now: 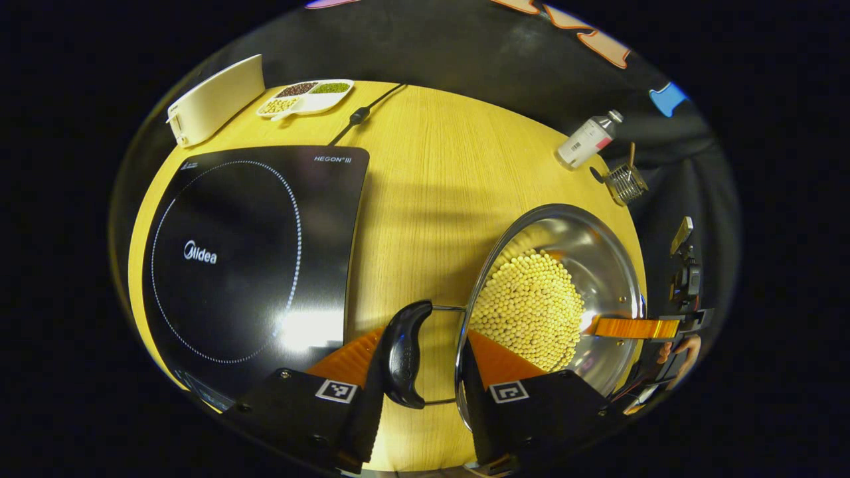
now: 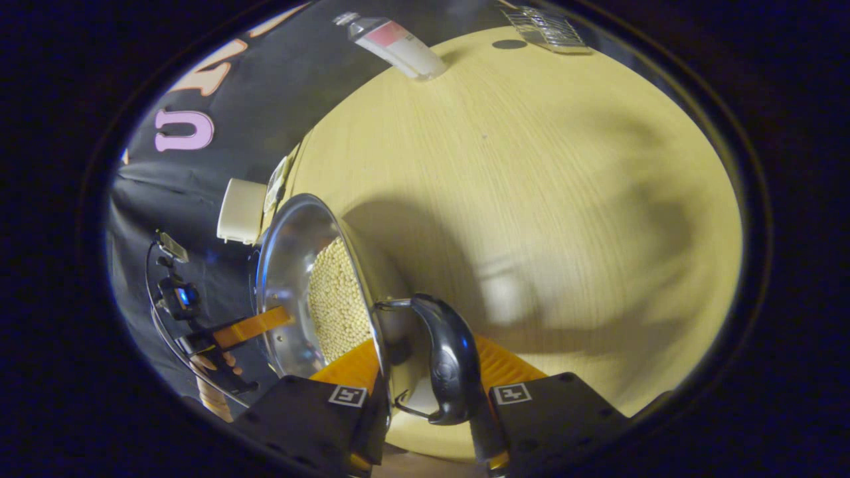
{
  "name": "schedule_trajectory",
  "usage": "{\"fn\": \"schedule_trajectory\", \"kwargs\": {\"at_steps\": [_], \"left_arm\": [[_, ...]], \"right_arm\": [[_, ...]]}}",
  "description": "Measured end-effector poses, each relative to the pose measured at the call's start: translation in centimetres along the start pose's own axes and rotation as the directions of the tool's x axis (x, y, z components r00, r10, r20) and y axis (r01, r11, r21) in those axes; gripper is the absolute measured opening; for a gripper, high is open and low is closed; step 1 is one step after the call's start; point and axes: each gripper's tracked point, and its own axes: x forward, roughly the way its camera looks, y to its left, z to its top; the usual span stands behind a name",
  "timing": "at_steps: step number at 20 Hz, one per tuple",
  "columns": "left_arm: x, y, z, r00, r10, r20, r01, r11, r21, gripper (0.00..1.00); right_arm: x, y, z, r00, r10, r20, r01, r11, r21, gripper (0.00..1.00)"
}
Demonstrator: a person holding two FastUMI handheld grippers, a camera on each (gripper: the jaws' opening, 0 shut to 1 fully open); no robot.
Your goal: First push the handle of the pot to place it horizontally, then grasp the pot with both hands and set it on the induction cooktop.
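A steel pot (image 1: 597,265) holding pale beans (image 1: 531,309) stands right of the black induction cooktop (image 1: 252,259). My left gripper (image 1: 425,338) is shut across the pot's near side: one finger presses the outside of the black side handle (image 1: 404,352), the other sits inside the rim. Across the pot, a finger of the right gripper (image 1: 637,327) reaches over the far rim. In the right gripper view, my right gripper (image 2: 425,348) is shut the same way on the other black handle (image 2: 451,362) and the pot (image 2: 292,265) wall. I cannot tell whether the pot rests on the table.
A white box (image 1: 216,99), a divided dish of beans (image 1: 307,96) and the cooktop's cable (image 1: 362,114) lie behind the cooktop. A bottle (image 1: 588,141) and a small wire basket (image 1: 624,182) stand at the table's far right edge. Bare wooden table (image 1: 425,199) lies between pot and cooktop.
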Motion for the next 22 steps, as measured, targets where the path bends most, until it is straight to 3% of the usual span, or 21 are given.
{"fn": "schedule_trajectory", "kwargs": {"at_steps": [2,10,12,14,18,22], "left_arm": [[-1.0,-0.1,-0.8,1.000,-0.009,-0.010,0.009,1.000,0.011,0.58],[-6.2,1.2,-1.8,1.000,-0.024,-0.009,0.025,0.995,0.092,0.60],[-7.6,2.3,-2.0,1.000,-0.024,-0.016,0.025,0.996,0.085,0.60],[-9.2,3.7,-2.0,1.000,-0.026,-0.014,0.027,0.996,0.083,0.58],[-11.6,7.1,-1.6,1.000,-0.026,0.002,0.026,0.996,0.087,0.60],[-13.0,11.1,-1.5,1.000,-0.016,0.002,0.016,0.997,0.082,0.55]], "right_arm": [[-0.4,-0.1,-0.4,1.000,-0.012,0.008,0.012,1.000,0.003,0.48],[-0.8,0.9,-0.9,0.999,-0.023,0.046,0.021,0.999,0.037,0.48],[-0.8,1.2,-1.0,0.998,-0.024,0.057,0.022,0.999,0.037,0.54],[-0.8,1.5,-1.1,0.998,-0.021,0.065,0.019,0.999,0.034,0.48],[-0.8,2.2,-1.5,0.997,-0.012,0.073,0.010,1.000,0.027,0.48],[-0.1,3.1,-1.6,0.997,-0.011,0.072,0.010,1.000,0.016,0.48]]}}
